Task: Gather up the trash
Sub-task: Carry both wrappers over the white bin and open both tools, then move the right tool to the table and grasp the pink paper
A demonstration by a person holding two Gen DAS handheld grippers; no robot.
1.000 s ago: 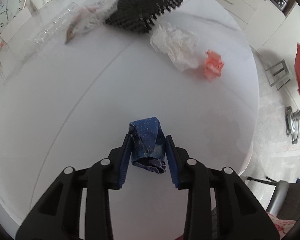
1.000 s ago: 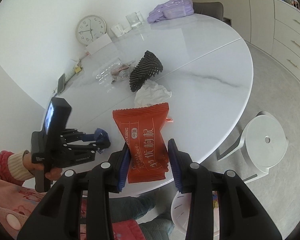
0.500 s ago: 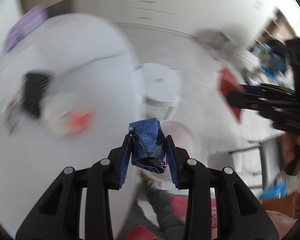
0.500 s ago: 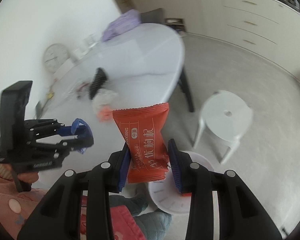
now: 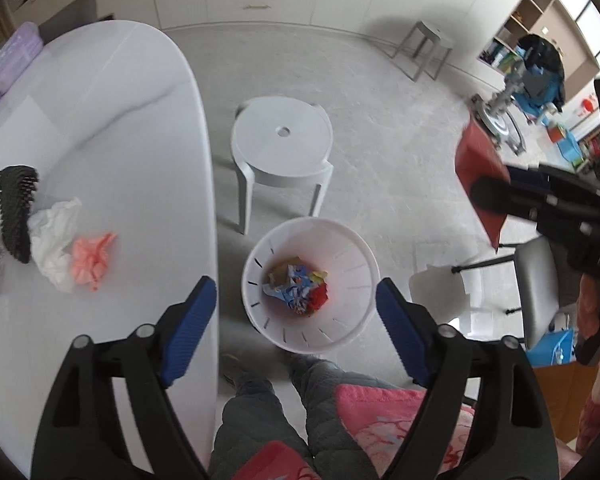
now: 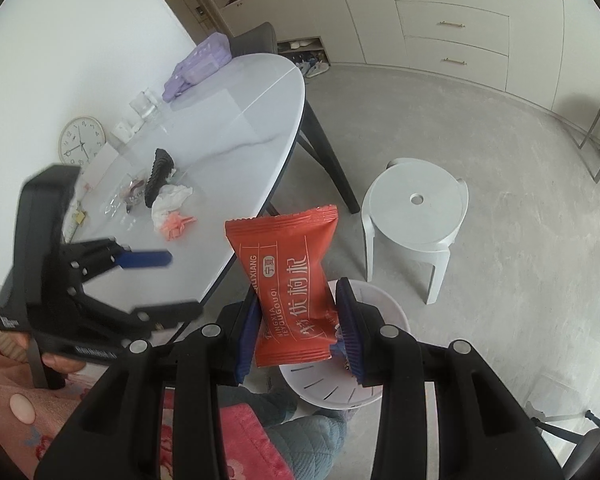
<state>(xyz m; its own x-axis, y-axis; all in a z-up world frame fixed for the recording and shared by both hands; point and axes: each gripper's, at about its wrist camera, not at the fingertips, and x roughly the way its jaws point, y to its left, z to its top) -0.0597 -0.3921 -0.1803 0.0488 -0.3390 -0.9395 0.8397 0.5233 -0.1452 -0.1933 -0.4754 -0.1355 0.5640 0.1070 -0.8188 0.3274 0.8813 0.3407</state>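
Note:
My left gripper (image 5: 296,304) is open and empty above a white trash bin (image 5: 356,256) on the floor, which holds several colourful wrappers (image 5: 300,286). My right gripper (image 6: 298,320) is shut on a red snack packet (image 6: 292,280), held upright over the bin's rim (image 6: 384,300). The packet also shows at the right of the left wrist view (image 5: 480,168). On the white table (image 5: 140,140) lie a crumpled white tissue (image 5: 54,236), a pink wrapper (image 5: 92,258) and a black mesh piece (image 5: 16,208).
A white plastic stool (image 5: 282,148) stands on the floor beyond the bin. A grey chair (image 5: 536,280) is at the right. The table also bears a purple pack (image 6: 198,62), glasses (image 6: 144,106) and a clock (image 6: 80,146). The person's knees (image 5: 284,408) are below the bin.
My left gripper swung from the table to over the bin, opened and let go of the blue wrapper. My right gripper carried the red packet to over the bin.

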